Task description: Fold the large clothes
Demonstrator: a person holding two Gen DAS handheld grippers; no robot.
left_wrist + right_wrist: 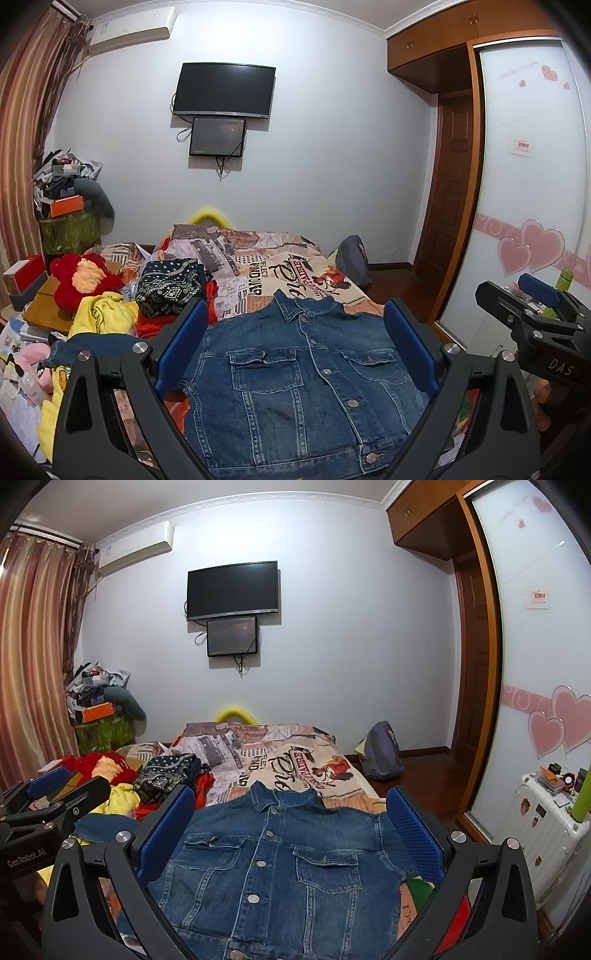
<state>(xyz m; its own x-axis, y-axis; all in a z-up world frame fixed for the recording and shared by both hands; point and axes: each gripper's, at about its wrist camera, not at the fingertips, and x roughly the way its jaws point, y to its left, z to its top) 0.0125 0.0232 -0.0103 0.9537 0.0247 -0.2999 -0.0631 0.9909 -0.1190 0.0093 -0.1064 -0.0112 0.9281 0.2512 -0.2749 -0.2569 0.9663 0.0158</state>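
The left gripper (295,347) is held above the bed with its two blue pads spread wide, and nothing is between them. The right gripper (291,834) is in the same state: its fingers stand far apart and hold nothing. Each gripper is seen also from the other camera, at the side of the picture, and there too its pads are apart. Under both tools lies the denim jacket (295,384), spread flat with the front side up, buttoned, the collar pointing to the far wall and the two chest pockets visible. One sleeve goes out to the left side, over the yellow garment (101,314). The jacket rests on the near part of the bed (258,266), which has a cover printed with letters and pictures. To the left of the jacket there is a pile of other clothes: a dark patterned cloth (168,291), folded, and a red plush toy (79,282) behind it. On the far wall hang a television (224,89) and a smaller screen (217,136) just below it. At the right stands a wardrobe (535,664) with pink hearts on the sliding door, and near it a white suitcase (546,834).
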